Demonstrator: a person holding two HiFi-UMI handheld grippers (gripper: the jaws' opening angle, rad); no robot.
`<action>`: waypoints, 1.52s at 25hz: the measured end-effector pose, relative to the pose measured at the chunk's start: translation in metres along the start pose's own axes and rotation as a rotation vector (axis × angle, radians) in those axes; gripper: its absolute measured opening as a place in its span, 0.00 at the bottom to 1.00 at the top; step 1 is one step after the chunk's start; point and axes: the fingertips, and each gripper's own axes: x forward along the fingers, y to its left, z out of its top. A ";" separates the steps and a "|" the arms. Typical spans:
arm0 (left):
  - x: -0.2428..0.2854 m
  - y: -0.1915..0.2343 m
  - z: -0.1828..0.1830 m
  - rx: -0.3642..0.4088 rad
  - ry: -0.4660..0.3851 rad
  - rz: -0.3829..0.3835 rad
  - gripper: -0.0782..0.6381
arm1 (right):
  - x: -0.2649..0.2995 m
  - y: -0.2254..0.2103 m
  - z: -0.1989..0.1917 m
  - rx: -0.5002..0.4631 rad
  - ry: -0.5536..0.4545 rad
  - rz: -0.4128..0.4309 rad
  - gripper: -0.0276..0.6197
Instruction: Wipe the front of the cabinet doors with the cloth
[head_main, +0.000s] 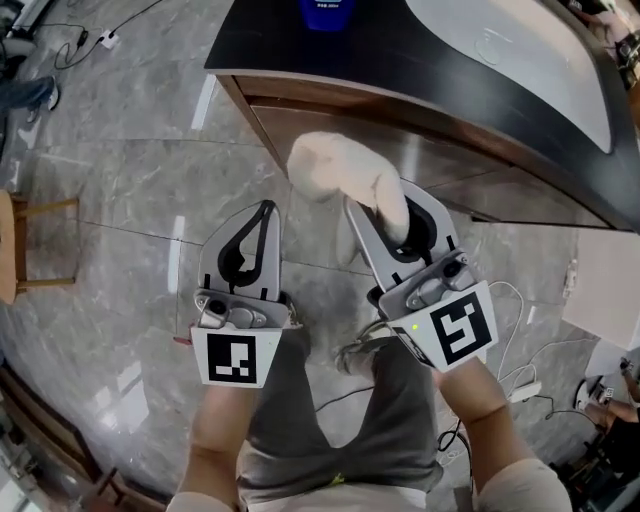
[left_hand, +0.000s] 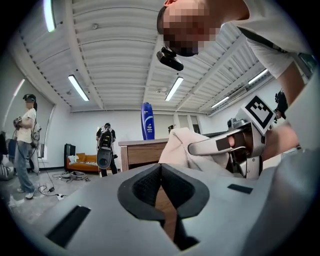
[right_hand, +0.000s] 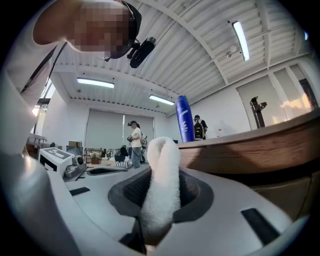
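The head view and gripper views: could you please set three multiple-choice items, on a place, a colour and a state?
1. Where does the blue bottle stand? A on the floor; B on the dark countertop; C on a stool.
2. What colour is the cloth? A red; B green; C white.
3. How are the left tongs? A shut, empty; B shut on the cloth; C wide open.
Answers: B, it stands on the countertop; C, white in every view; A, they meet on nothing.

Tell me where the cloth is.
In the head view's centre, the cloth is clamped in the right claw, close to the cabinet front.
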 end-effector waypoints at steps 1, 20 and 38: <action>0.002 0.001 -0.007 0.004 -0.011 0.000 0.13 | 0.005 0.002 -0.007 -0.003 -0.004 0.015 0.21; 0.020 0.034 -0.114 0.113 -0.191 0.061 0.13 | 0.083 0.016 -0.079 -0.202 -0.190 0.113 0.21; 0.025 0.010 -0.135 0.200 -0.285 0.059 0.13 | 0.071 -0.017 -0.113 -0.292 -0.240 0.038 0.21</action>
